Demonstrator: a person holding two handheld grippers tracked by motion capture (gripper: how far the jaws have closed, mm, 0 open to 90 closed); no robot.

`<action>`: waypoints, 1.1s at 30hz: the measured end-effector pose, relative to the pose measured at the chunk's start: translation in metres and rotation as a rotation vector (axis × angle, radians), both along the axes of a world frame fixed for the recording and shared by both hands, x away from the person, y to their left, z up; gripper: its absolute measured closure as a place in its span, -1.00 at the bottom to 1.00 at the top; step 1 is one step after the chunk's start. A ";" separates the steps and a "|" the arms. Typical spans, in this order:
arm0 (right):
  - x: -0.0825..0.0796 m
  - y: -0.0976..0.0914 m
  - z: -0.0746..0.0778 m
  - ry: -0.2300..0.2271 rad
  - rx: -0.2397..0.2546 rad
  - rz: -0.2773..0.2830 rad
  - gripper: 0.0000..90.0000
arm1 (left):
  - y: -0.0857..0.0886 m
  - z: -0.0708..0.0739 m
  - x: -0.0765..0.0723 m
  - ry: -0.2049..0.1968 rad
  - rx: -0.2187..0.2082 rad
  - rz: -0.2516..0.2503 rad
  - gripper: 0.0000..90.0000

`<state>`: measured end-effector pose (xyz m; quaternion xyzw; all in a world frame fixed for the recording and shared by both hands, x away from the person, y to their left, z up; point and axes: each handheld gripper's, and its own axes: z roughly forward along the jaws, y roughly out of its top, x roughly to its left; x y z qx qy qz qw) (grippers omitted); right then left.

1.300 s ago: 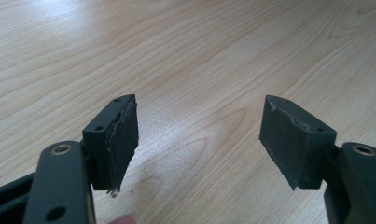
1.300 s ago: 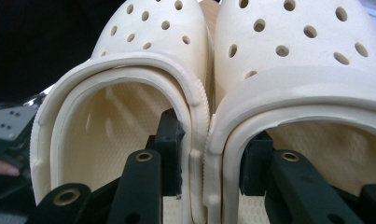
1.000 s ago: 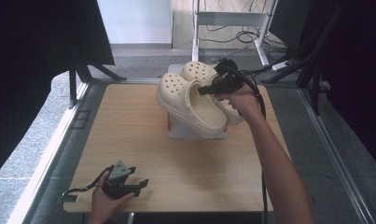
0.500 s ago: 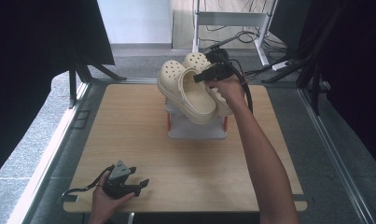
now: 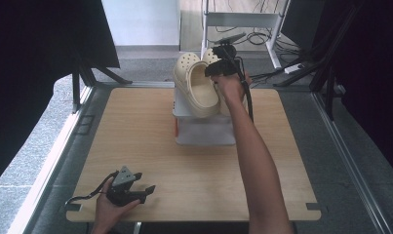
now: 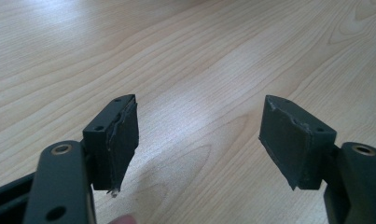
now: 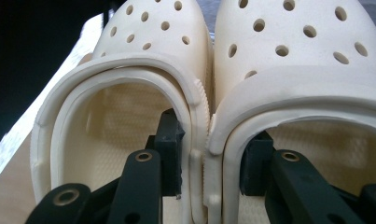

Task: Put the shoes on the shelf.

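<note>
While the left tongs (image 5: 144,191) rest at the near left corner of the bench (image 5: 135,136), held in a hand (image 5: 106,209), their jaws stand wide apart with nothing between them; the left gripper view shows bare wood beneath them. Farther off, past the middle of the bench, a small white stand (image 5: 204,131) carries two cream clogs side by side. The right arm (image 5: 252,156) stretches from the near edge to them. At the far end, the right tongs (image 7: 209,163) clamp the two clogs together: one jaw sits inside the left clog (image 7: 115,116), the other inside the right clog (image 7: 307,79), pinching their touching inner walls. Both clogs point their holed toes away, towards the far edge.
</note>
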<state>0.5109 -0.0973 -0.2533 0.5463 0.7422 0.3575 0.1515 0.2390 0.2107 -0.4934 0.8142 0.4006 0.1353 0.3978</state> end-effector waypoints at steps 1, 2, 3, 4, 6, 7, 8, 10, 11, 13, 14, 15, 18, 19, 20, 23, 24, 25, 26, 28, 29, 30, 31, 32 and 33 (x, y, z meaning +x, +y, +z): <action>0.002 0.001 -0.001 0.002 0.004 -0.031 0.50 | 0.000 0.000 0.000 0.000 -0.002 -0.003 -0.36; 0.003 0.002 -0.002 0.000 0.004 -0.047 0.50 | 0.000 0.000 0.000 -0.003 -0.007 -0.006 -0.36; 0.005 0.004 -0.004 0.000 0.005 -0.077 0.49 | 0.001 0.000 0.000 -0.004 -0.009 -0.007 -0.36; 0.006 0.006 -0.005 0.001 0.005 -0.087 0.49 | 0.001 0.000 0.000 -0.005 -0.010 -0.007 -0.36; 0.009 0.011 -0.008 0.004 0.000 -0.106 0.49 | 0.001 0.001 0.000 -0.008 -0.007 -0.005 -0.36; 0.010 0.013 -0.010 0.007 0.003 -0.112 0.49 | 0.002 0.001 0.000 -0.010 -0.007 -0.007 -0.36; 0.011 0.015 -0.011 0.008 0.003 -0.117 0.49 | 0.002 0.001 0.000 -0.010 -0.008 -0.007 -0.36; 0.013 0.019 -0.013 0.006 0.004 -0.130 0.49 | 0.002 0.002 -0.001 -0.010 -0.010 -0.007 -0.36; 0.015 0.023 -0.014 0.005 0.000 -0.141 0.49 | 0.002 0.002 -0.001 -0.010 -0.011 -0.007 -0.36; 0.018 0.027 -0.016 -0.004 -0.014 -0.162 0.49 | 0.002 0.002 -0.001 -0.012 -0.009 -0.004 -0.36; 0.019 0.028 -0.016 -0.007 -0.018 -0.172 0.49 | 0.003 0.002 -0.001 -0.012 -0.008 -0.004 -0.36; 0.021 0.029 -0.017 -0.005 -0.022 -0.187 0.49 | 0.003 0.002 -0.001 -0.013 -0.008 -0.003 -0.36; 0.024 0.030 -0.019 -0.005 -0.023 -0.224 0.49 | 0.003 0.002 -0.001 -0.014 -0.008 -0.005 -0.36; 0.025 0.031 -0.020 -0.003 -0.020 -0.236 0.49 | 0.002 0.002 -0.001 -0.012 -0.008 -0.005 -0.36; 0.026 0.031 -0.022 -0.004 -0.015 -0.249 0.49 | 0.002 0.002 -0.001 -0.011 -0.008 -0.007 -0.36; 0.028 0.032 -0.026 -0.001 -0.024 -0.261 0.48 | 0.003 0.002 -0.001 -0.012 -0.009 -0.008 -0.36; 0.028 0.033 -0.027 0.007 -0.028 -0.262 0.47 | 0.003 0.002 -0.002 -0.014 -0.009 -0.008 -0.36; 0.030 0.034 -0.030 0.024 -0.040 -0.260 0.43 | 0.003 0.002 -0.002 -0.015 -0.011 -0.005 -0.36; 0.029 0.034 -0.031 0.024 -0.046 -0.259 0.43 | 0.003 0.003 -0.002 -0.015 -0.011 -0.005 -0.36; 0.028 0.034 -0.033 0.018 -0.056 -0.259 0.33 | 0.003 0.002 -0.002 -0.012 -0.012 -0.005 -0.36; 0.028 0.032 -0.034 0.011 -0.056 -0.268 0.28 | 0.002 0.002 -0.001 -0.011 -0.011 -0.006 -0.36; 0.027 0.030 -0.035 0.014 -0.050 -0.262 0.26 | 0.002 0.002 -0.001 -0.009 -0.010 -0.007 -0.36; 0.027 0.029 -0.035 0.027 -0.035 -0.250 0.22 | 0.001 0.001 -0.001 -0.008 -0.011 -0.008 -0.36; 0.026 0.028 -0.034 0.034 -0.028 -0.240 0.16 | 0.001 0.001 -0.001 -0.008 -0.011 -0.007 -0.36; 0.025 0.028 -0.033 0.032 -0.029 -0.231 0.13 | 0.001 0.001 -0.001 -0.007 -0.013 -0.008 -0.36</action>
